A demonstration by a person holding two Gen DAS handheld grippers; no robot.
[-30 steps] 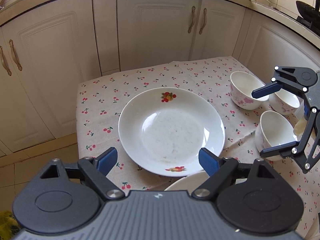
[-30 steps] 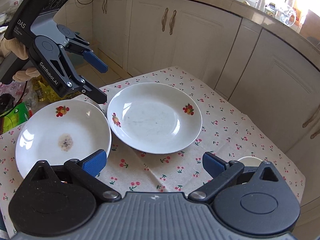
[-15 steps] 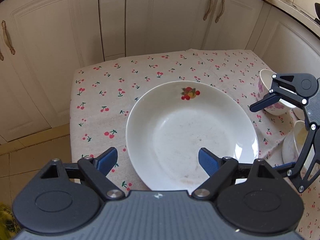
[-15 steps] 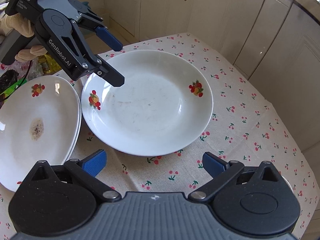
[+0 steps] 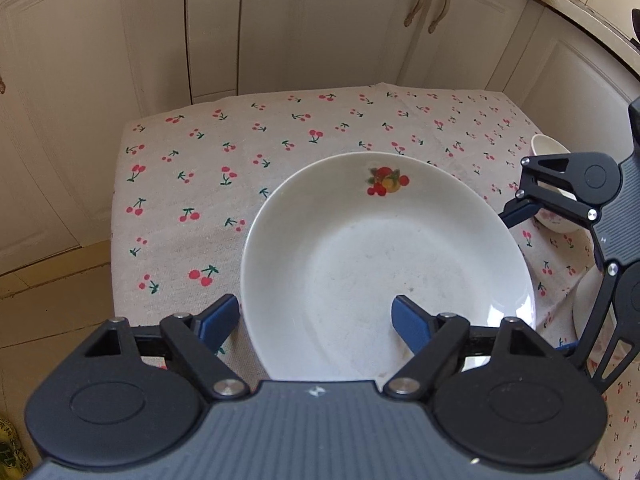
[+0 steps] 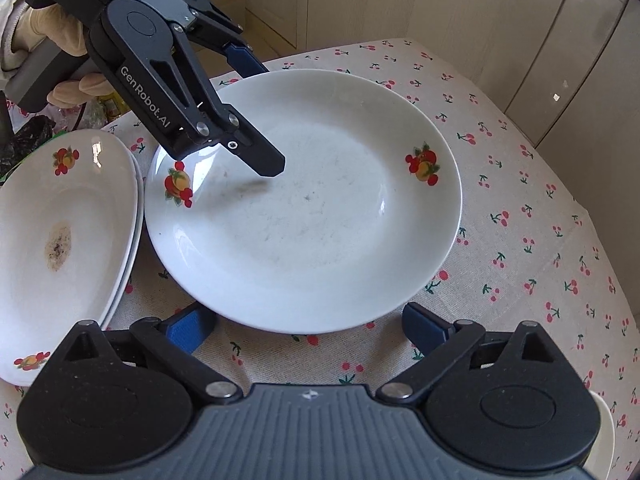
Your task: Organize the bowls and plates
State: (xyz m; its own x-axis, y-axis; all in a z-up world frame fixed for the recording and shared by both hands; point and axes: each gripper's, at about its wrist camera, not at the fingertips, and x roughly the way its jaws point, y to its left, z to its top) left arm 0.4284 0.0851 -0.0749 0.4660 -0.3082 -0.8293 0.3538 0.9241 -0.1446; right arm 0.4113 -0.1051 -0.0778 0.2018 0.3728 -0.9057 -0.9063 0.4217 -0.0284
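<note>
The plate [image 5: 384, 264] sits mid-table on the cherry cloth [image 5: 208, 168], right beside the stacked plates [image 6: 60, 232]. Your left gripper [image 5: 316, 318] has dropped in and its jaws have just been closing; they straddle the near rim, one finger inside, one outside, not yet pinching. Your right gripper [image 6: 308, 326] has come down too, spread wide at the opposite rim, empty. Looks like a lift onto the stack is next. Bowl [image 5: 548, 152] waits off right.
</note>
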